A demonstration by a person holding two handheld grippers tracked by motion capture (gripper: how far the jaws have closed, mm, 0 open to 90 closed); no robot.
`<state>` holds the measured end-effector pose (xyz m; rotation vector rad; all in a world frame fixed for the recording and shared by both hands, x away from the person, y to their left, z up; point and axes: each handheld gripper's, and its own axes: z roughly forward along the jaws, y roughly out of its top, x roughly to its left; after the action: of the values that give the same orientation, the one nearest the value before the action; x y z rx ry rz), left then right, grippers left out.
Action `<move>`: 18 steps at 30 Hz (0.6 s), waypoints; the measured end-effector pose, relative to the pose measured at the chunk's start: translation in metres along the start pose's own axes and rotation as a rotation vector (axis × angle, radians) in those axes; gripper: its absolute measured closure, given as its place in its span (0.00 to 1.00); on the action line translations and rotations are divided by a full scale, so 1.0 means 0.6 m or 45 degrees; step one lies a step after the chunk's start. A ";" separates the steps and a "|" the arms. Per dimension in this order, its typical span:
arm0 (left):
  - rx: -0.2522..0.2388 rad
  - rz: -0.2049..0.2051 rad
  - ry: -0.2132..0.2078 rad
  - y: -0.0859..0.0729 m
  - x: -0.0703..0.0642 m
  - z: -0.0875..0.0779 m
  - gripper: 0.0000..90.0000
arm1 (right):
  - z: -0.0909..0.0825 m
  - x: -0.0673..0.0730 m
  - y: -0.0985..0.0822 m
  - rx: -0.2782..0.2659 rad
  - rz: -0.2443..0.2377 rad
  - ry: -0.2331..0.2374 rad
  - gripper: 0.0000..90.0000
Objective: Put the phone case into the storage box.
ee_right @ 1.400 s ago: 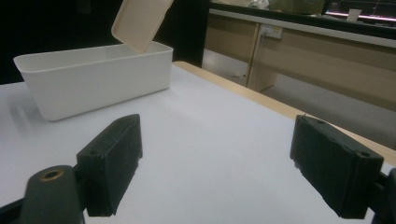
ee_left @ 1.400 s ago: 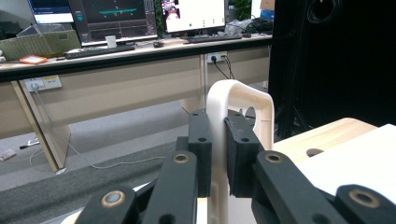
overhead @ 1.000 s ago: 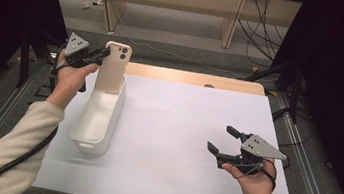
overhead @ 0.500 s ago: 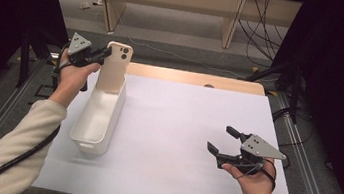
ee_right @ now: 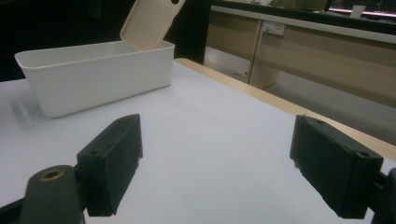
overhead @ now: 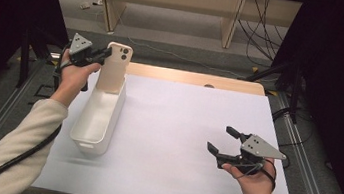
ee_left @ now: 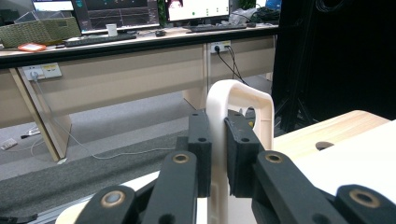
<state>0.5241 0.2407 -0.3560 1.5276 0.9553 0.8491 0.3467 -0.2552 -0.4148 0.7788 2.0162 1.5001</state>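
Upper left: left gripper [overhead: 100, 57], arm extended, pinches phone case [overhead: 114, 67] over white bin [overhead: 99, 117]. Lower right: right gripper [overhead: 220, 141] spread, empty.

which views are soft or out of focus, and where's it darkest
Left gripper view: the near fingers are soft, the desks behind sharper. Right gripper view: its fingers blur, while the white bin and phone case read clearer. High view: evenly lit white table, black at both sides.

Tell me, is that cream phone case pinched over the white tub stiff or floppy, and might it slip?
The phone case probably holds its shape: it stands straight though the left gripper pinches only one edge. It looks thin and hollow, so likely light. Its smooth surface could slip.
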 end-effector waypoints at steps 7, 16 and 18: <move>0.010 0.000 0.005 -0.002 0.001 0.005 0.91 | 0.000 0.000 0.000 0.002 -0.003 0.000 0.20; 0.026 -0.007 0.014 -0.008 0.005 0.009 0.91 | 0.001 -0.002 0.000 -0.014 -0.025 -0.007 0.20; 0.028 -0.007 0.014 -0.008 0.005 0.009 0.91 | 0.002 -0.002 -0.001 -0.014 -0.031 -0.008 0.20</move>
<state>0.5297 0.2416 -0.3614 1.5397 0.9790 0.8465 0.3482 -0.2555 -0.4153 0.7515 2.0036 1.4924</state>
